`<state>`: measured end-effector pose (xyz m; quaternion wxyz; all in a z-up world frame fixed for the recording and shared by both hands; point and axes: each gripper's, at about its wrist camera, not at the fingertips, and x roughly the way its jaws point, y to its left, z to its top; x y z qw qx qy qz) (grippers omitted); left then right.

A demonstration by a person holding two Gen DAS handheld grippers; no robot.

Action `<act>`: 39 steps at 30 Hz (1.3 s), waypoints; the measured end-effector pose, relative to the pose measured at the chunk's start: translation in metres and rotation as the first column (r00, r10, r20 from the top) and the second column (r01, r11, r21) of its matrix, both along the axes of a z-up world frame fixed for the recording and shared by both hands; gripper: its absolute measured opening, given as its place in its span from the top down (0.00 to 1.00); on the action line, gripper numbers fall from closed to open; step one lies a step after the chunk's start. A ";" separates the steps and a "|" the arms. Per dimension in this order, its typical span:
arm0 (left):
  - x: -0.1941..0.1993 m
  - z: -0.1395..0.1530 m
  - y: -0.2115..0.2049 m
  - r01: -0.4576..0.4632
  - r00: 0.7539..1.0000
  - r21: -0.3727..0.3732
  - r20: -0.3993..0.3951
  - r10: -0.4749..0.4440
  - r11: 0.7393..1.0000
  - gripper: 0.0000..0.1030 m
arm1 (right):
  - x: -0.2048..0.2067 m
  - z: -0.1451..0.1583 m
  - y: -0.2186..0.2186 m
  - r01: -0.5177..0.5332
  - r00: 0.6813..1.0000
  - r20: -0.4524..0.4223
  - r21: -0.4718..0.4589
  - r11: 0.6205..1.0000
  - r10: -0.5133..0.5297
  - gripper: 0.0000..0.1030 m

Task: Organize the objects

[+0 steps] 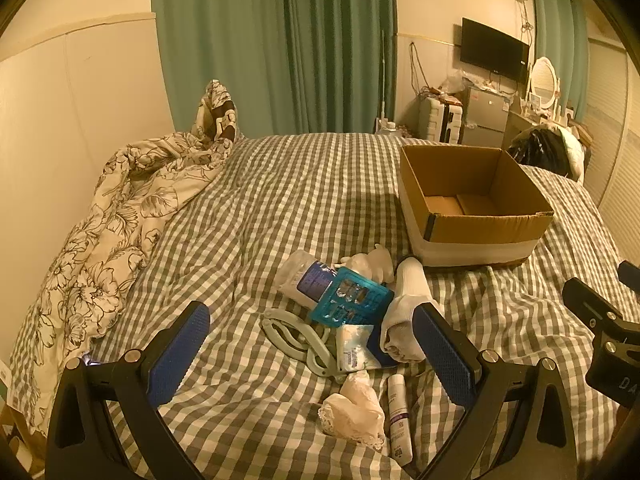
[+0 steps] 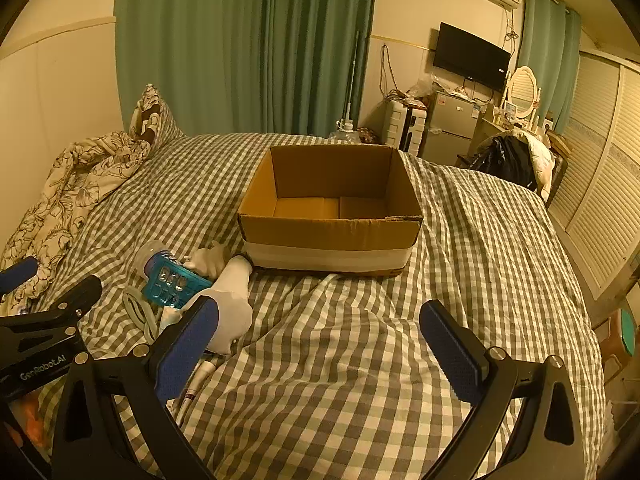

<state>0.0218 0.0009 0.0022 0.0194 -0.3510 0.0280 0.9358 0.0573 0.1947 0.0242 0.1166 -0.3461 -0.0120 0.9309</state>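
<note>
Clutter lies heaped on the checked bed cover (image 2: 340, 360): a white sock (image 1: 404, 312), a teal blister pack (image 1: 350, 298), a clear bottle (image 1: 306, 278), a pale hanger (image 1: 296, 338) and a small tube (image 1: 399, 416). An open cardboard box (image 2: 332, 232), which looks empty, sits just beyond the heap. Our left tongs (image 1: 312, 344) hover over the pile, spread wide and holding nothing; our right tongs (image 2: 320, 344), equally apart, hang over bare cover. We judge it best to take the topmost piece, probably the sock, pinching its middle so nothing underneath drags along. Soft, wrinkled bedding will give under pressure. Green curtains (image 2: 248, 44) and a wall television (image 2: 472, 56) stand behind.
</note>
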 end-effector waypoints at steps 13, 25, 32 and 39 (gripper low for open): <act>0.014 0.010 -0.007 0.007 1.000 0.023 -0.004 -0.007 1.000 0.00 | 0.015 0.014 -0.016 -0.033 0.999 -0.025 0.030 0.999 0.034 0.01; 0.019 -0.026 0.002 0.024 0.997 -0.024 0.078 -0.022 0.999 0.00 | 0.023 0.013 -0.023 -0.045 0.999 -0.017 0.039 0.998 0.046 0.00; 0.003 -0.087 0.022 0.081 0.973 -0.063 0.219 -0.066 0.995 0.07 | 0.011 -0.009 -0.014 -0.048 0.997 0.055 -0.008 0.999 0.049 0.00; -0.012 -0.126 0.022 0.155 0.911 0.046 0.379 -0.161 0.987 0.78 | -0.012 -0.032 -0.011 -0.045 0.987 0.150 -0.063 0.997 0.054 0.00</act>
